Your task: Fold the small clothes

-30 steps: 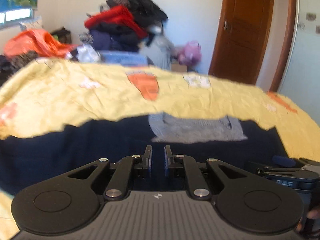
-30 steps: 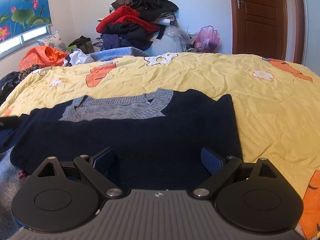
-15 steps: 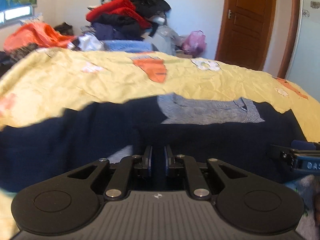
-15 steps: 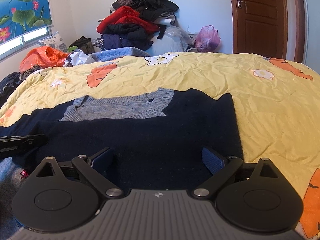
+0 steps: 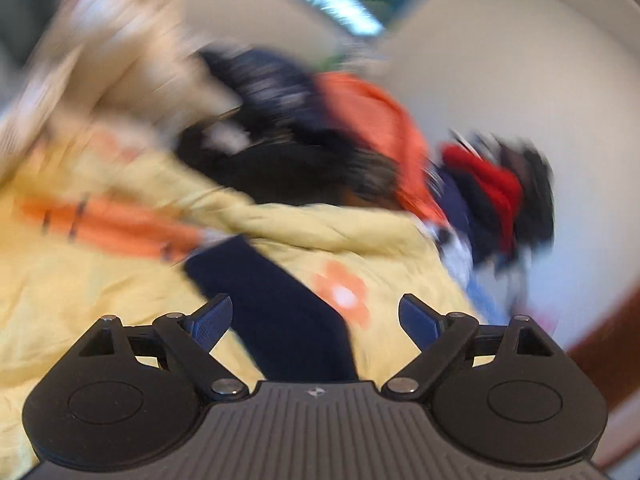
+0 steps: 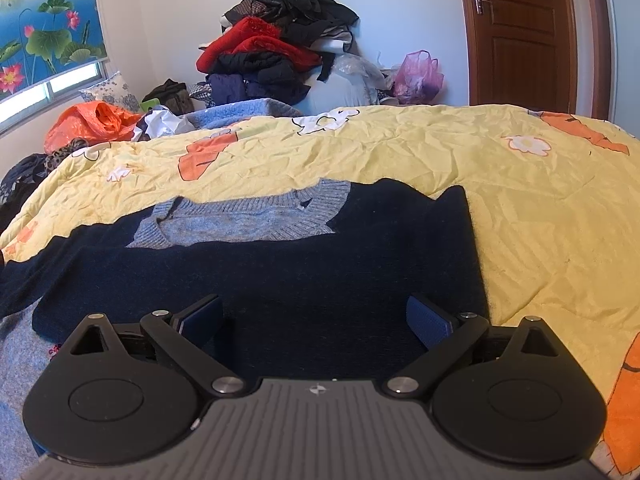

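Observation:
A navy sweater (image 6: 304, 272) with a grey knit collar (image 6: 248, 220) lies flat on the yellow bedspread (image 6: 460, 160). Its right sleeve is folded across the body. My right gripper (image 6: 314, 320) is open and empty, low over the sweater's lower part. My left gripper (image 5: 314, 316) is open and empty. Its view is blurred and tilted. It looks over the left navy sleeve (image 5: 276, 304), which lies stretched out on the bedspread (image 5: 100, 300).
A heap of red and dark clothes (image 6: 272, 44) stands against the far wall, with an orange bag (image 6: 88, 124) at the left and a pink bag (image 6: 416, 76) by the brown door (image 6: 520, 32). A grey-blue knit item (image 6: 20, 360) lies at the near left.
My left gripper has opened and let go of the navy fabric, then swung sharply left toward the outstretched sleeve. My right gripper has stayed put and open.

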{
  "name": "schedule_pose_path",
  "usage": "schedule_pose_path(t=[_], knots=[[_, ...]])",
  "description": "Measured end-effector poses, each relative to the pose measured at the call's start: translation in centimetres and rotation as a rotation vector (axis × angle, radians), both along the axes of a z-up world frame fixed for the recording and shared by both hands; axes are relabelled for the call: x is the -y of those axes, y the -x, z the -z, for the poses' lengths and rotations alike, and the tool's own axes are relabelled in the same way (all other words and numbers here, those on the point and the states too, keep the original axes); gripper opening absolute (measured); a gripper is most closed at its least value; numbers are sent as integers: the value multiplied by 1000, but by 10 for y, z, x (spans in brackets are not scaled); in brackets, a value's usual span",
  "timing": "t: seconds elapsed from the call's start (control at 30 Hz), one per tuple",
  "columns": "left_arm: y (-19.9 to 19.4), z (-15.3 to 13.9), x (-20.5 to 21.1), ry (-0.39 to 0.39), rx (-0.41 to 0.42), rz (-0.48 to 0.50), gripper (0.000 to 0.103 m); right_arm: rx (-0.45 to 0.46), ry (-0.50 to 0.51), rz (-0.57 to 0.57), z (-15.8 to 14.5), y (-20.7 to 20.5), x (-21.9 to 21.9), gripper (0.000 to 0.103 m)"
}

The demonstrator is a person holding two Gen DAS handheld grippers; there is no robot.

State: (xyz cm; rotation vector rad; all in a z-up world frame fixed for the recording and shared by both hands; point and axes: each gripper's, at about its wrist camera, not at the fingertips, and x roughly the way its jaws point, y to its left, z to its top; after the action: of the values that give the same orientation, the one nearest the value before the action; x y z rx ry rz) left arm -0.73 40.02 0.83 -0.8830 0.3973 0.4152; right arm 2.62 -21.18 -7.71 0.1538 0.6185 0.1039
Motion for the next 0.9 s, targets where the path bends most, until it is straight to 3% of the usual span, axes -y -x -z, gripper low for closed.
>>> schedule_pose_path(t=[0.1,0.23,0.43,0.77,0.83,0.9], knots=[[-7,26,-43,184,15,-22,91,-2,4,-1,0,0,-1,98],[-23,54,-59,260,-14,10,91,-5,12,-2,1,-1,-3,99],[-41,74,-67,255,-48,6,91,-9,23,-4,1,-2,-4,100],[-52,85,-60,129,-108,-7,90,-9,23,-5,1,-2,-4,101],[-54,85,-60,114,-111,-8,86,-9,22,-5,1,-2,-5,101],[-57,84,-61,105,-118,-10,70,-9,23,-5,1,-2,-5,101]])
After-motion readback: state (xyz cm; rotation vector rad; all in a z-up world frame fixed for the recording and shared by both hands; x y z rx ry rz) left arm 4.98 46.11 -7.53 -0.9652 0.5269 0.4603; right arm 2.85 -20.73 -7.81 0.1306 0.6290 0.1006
